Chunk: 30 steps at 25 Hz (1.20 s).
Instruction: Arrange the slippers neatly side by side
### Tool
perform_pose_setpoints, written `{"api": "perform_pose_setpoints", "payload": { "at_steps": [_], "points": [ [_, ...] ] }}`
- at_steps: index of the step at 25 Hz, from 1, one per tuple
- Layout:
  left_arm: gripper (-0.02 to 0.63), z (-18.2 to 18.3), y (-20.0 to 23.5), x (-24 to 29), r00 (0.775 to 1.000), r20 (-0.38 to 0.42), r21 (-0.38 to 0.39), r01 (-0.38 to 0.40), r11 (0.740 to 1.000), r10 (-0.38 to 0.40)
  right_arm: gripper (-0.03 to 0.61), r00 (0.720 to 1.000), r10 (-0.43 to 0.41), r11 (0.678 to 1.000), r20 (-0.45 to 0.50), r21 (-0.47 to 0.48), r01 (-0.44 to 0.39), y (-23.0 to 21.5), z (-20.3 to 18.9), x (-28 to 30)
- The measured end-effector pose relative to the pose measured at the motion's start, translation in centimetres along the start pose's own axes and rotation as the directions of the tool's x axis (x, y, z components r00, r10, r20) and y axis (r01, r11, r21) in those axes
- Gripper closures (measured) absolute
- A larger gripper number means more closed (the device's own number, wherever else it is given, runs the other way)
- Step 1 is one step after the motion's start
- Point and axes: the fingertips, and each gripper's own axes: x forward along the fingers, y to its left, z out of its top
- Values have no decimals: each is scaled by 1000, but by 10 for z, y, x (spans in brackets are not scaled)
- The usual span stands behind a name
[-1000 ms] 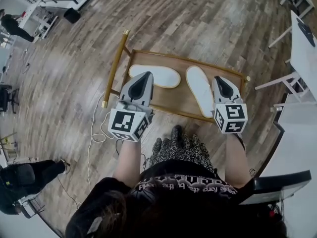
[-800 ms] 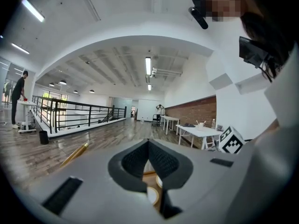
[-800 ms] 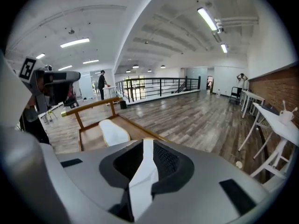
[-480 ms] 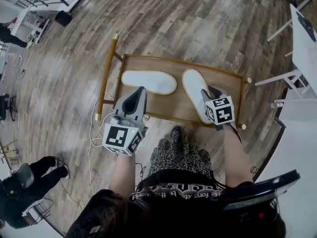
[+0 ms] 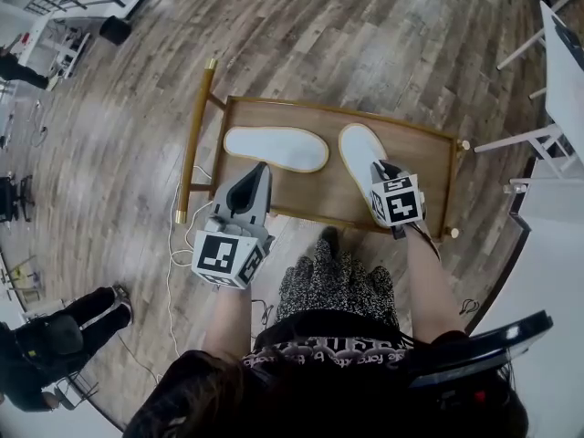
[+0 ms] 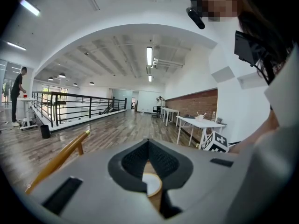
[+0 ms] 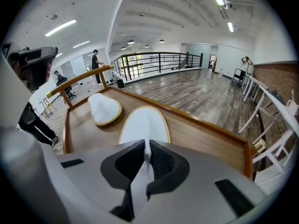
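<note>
Right tongs (image 5: 380,172): pressed shut on a thin white edge at the near end of the held slipper (image 5: 358,153). In the right gripper view the white material runs down between the jaws.
Left tongs (image 5: 261,170): pressed together with nothing in them, hanging over the near rim of the surface (image 5: 315,192), just short of the other slipper (image 5: 274,149).
Held slipper: flat on the right half of the surface, its length running away from the person, far end leaning a little left.
Other slipper: flat on the left half, lying crosswise, nearly at right angles to the held one. The two are near each other but apart.
Which part is pinched: cannot tell whether it is a strap, the upper or the sole's lip.
Step in hand: probably taking hold of the right-hand slipper so it can be turned or slid to match its partner.
Progress: early, since the pair is not yet parallel.
Doing it well: keep the pinch low and drag rather than lift, so the soft edge does not fold. Swing the near end until both lengths run the same way, then close the gap until the sides lie just beside each other with the ends level.
Left tongs' use: they could nudge the crosswise slipper round.
Risk: the thin bite may slip, and the rim leaves little room for a wide swing.
</note>
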Motion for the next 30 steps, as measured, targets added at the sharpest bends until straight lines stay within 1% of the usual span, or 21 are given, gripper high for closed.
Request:
{"api": "perform_pose_setpoints", "payload": {
  "at_steps": [3,6,12,17,19,22,26,30],
  "points": [
    [612,3,1,1,1000,7,3,4,1000,-4,556,1000,-10,1000,9,-4,10,1,1,0],
    [612,4,-1,2,1000,10,3,10,1000,-10,558,999,-30,999,22,16,29,-2,3,-6],
    [612,10,-14,6,999,18,28,42,999,-42,558,992,-113,987,46,117,107,-23,7,-35],
    [612,19,-33,11,996,43,36,79,996,-80,558,976,-213,958,49,209,199,-55,-5,-70],
    [612,21,-38,12,995,45,39,92,995,-94,558,969,-245,943,41,241,229,-68,-13,-79],
    [612,23,-45,14,993,48,43,108,993,-110,558,962,-271,928,17,270,257,-84,-25,-85],
    [612,24,-52,15,991,44,52,121,991,-123,558,959,-284,919,-21,281,278,-102,-43,-81],
    [612,18,-49,14,993,26,51,117,992,-118,558,957,-281,910,-77,296,291,-114,-61,-68]
  ]
}}
